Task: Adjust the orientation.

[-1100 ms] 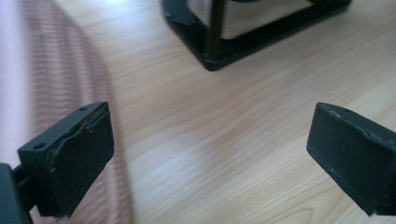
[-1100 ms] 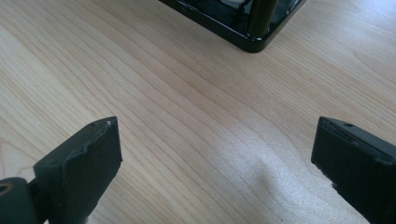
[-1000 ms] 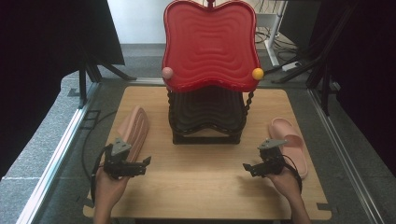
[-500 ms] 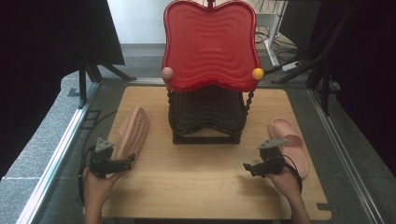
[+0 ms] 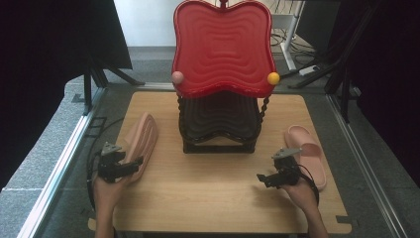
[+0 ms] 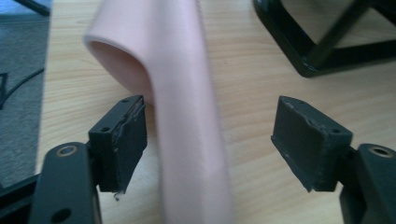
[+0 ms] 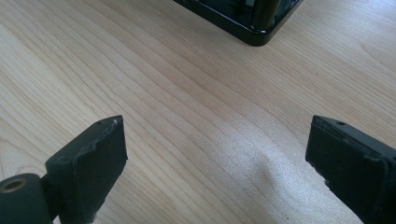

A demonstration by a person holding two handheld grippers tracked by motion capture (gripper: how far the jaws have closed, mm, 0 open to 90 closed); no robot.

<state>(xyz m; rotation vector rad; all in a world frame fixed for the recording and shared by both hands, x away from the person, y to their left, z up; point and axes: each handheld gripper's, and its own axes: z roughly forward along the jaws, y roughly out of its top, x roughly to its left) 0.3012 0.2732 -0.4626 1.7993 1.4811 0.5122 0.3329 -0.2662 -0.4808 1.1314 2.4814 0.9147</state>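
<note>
- Black pads of the left gripper [image 6: 210,144] straddle the pink slipper [image 6: 187,116]; jaws have just been closing, the slipper stands between them, one pad nearly on it, the other apart with bare wood between — no grip yet.
- Slipper stands on its side edge, near the left edge of the wooden table [image 5: 208,198], toward the near-left corner.
- Right gripper [image 7: 215,163] jaws spread wide over bare wood, nothing between them; second slipper [image 5: 309,153] lies flat just beside it, by the right edge.
- Black rack [image 5: 218,124] with red tray [image 5: 223,47] sits mid-table, toward the far edge.
- Risk: uneven pad contact could tip the slipper over or push it sideways; soft foam may squash and slip out of a shallow bite.
</note>
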